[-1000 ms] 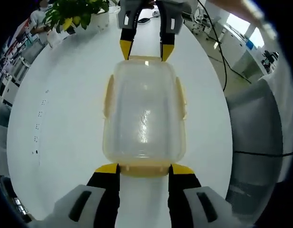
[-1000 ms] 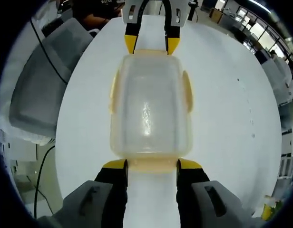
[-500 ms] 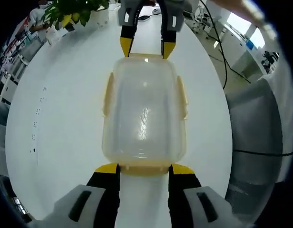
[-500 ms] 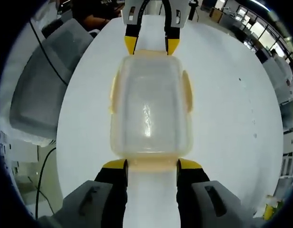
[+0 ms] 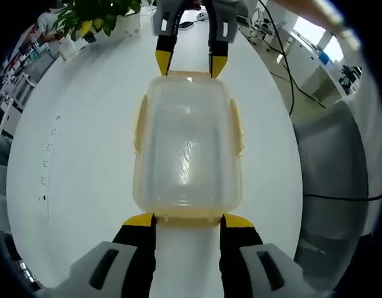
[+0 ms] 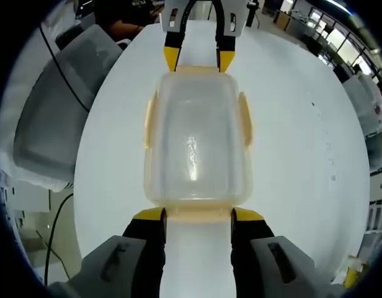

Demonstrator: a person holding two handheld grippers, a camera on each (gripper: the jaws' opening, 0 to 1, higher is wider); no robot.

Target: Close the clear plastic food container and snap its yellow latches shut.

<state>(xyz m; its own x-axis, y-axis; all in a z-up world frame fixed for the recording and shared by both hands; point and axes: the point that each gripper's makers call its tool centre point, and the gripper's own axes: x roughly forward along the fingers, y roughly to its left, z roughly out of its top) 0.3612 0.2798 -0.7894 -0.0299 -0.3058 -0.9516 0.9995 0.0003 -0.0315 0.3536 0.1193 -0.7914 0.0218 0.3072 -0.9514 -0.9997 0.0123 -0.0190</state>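
Observation:
A clear plastic food container point(image 5: 188, 149) with its lid on lies lengthwise on the white table point(image 5: 73, 155). Yellow latches point(image 5: 140, 123) run along its long sides, and another latch point(image 5: 188, 218) sits at the near short end. My left gripper point(image 5: 188, 220) is open, its yellow tips either side of that end latch. My right gripper point(image 5: 190, 64) stands open at the far short end. In the right gripper view the same container point(image 6: 197, 143) lies between my right gripper point(image 6: 198, 215) at the bottom and my left gripper point(image 6: 198, 59) at the top. Whether the latches are snapped down I cannot tell.
A potted plant point(image 5: 95, 15) stands at the table's far left edge. A grey covered chair point(image 5: 340, 161) and a black cable point(image 5: 284, 56) are off the right side. In the right gripper view a grey cover point(image 6: 54, 105) lies beside the table point(image 6: 302, 155).

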